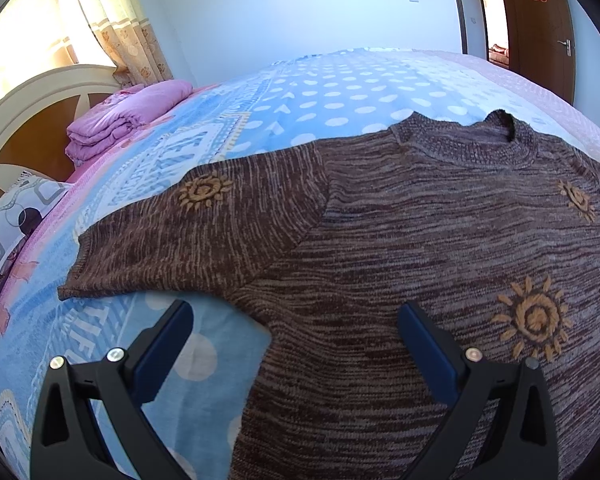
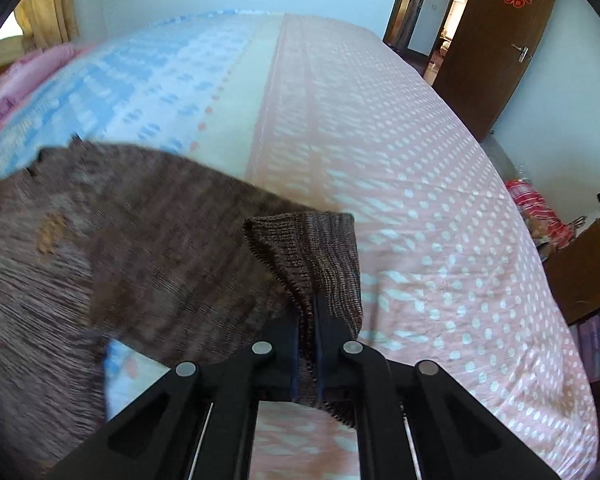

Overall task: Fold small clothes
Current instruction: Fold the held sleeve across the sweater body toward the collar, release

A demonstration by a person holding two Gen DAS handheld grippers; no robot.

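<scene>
Right tool (image 2: 308, 320) pinches blurred sweater (image 2: 140, 240), likely cuff.

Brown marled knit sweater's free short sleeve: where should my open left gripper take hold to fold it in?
Grip the ribbed cuff end of the spread sleeve on the brown marled knit sweater, coming low from its outer edge over the blue dotted bedspread. That edge lies flat and free, so one finger of the left gripper can likely slide under. The right gripper already pinches the other cuff.
</scene>
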